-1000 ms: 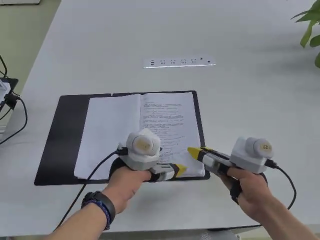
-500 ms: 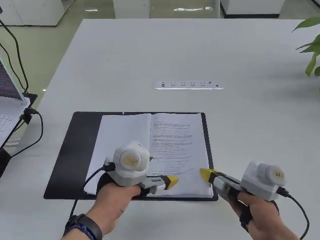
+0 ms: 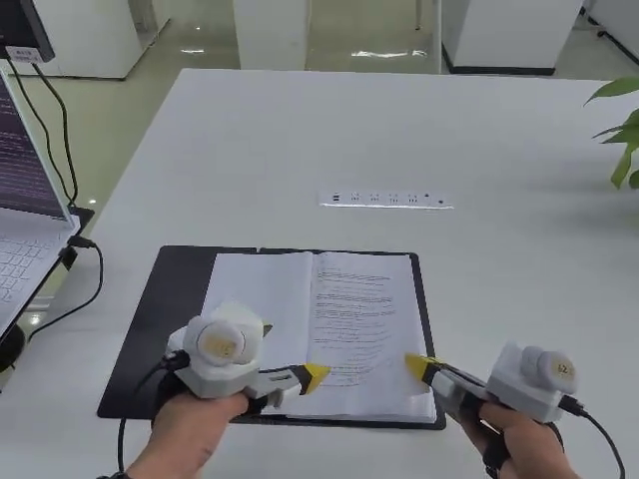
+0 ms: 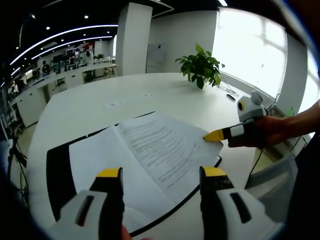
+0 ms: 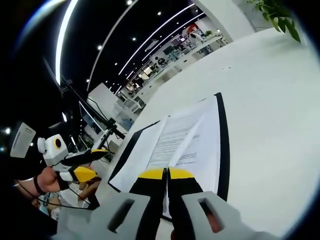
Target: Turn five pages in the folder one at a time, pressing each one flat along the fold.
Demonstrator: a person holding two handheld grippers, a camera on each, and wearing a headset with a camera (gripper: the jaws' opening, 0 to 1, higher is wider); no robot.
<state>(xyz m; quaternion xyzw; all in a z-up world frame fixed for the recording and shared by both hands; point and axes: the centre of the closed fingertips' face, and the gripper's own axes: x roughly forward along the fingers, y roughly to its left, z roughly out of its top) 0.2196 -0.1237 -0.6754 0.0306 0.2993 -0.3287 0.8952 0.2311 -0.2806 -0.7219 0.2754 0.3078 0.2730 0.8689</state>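
Observation:
The black folder (image 3: 150,329) lies open on the white table, with a blank white left page (image 3: 260,299) and a printed right page (image 3: 364,319). My left gripper (image 3: 312,377) hovers over the bottom edge near the fold; its own view shows it (image 4: 161,175) open with nothing between the jaws. My right gripper (image 3: 417,365) points at the lower right corner of the printed page (image 5: 187,135). Its jaws (image 5: 166,174) are pressed together; I cannot tell whether a sheet is caught in them. The right gripper (image 4: 220,135) touches the page edge in the left gripper view.
A white power strip (image 3: 385,200) is set into the table beyond the folder. A laptop (image 3: 25,200) with cables (image 3: 80,269) sits off the table's left edge. A potted plant (image 3: 624,140) stands at the far right.
The head camera has tilted up. Over the folder, my left gripper has drawn left toward the fold and my right gripper has slid out to the page's right corner.

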